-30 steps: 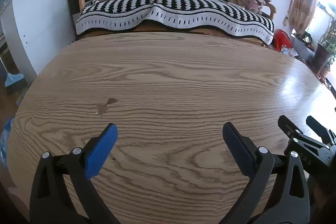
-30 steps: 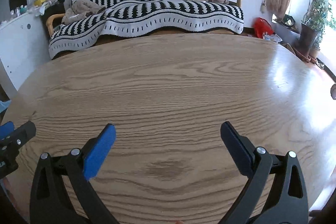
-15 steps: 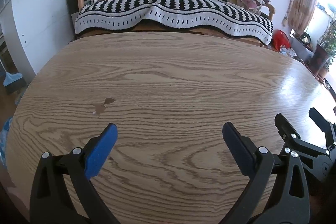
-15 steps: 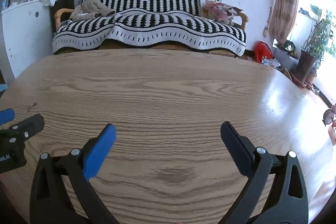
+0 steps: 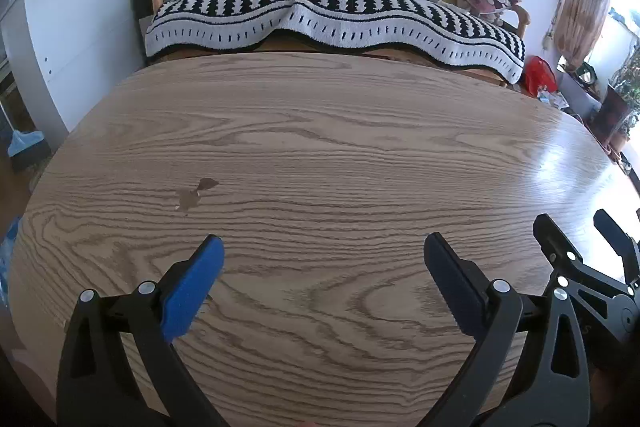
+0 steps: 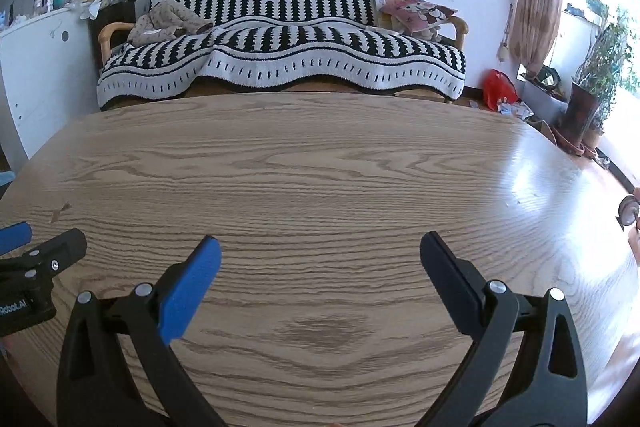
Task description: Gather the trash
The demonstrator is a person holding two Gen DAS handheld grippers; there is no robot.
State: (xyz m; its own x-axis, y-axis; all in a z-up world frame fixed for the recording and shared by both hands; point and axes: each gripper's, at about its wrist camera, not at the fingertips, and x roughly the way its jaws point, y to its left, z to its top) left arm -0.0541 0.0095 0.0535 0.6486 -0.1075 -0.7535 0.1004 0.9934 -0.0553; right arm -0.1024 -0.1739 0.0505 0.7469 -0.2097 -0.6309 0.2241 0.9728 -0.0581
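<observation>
1. Wooden table (image 5: 320,155) in front of a striped sofa (image 5: 332,7) carries only a small brown scrap (image 5: 198,191).
2. Left gripper (image 5: 322,259) and right gripper (image 6: 320,259) hover above the table, both with jaws spread and nothing held.
3. Move the left gripper forward and left, straddle the scrap, keep low, then pinch slowly.

We see 2 matching hand-held tools of matte black plastic. The left black plastic two-finger gripper (image 5: 323,269) has 2 angled arms with triangular cut-outs and round silver screws at the joints; the pad (image 5: 192,291) on one finger is bright blue, the other (image 5: 454,291) dark navy. The right black plastic two-finger gripper (image 6: 320,267) repeats that build. White lettering marks the left tool's black body (image 6: 24,301), seen from the right wrist.
</observation>
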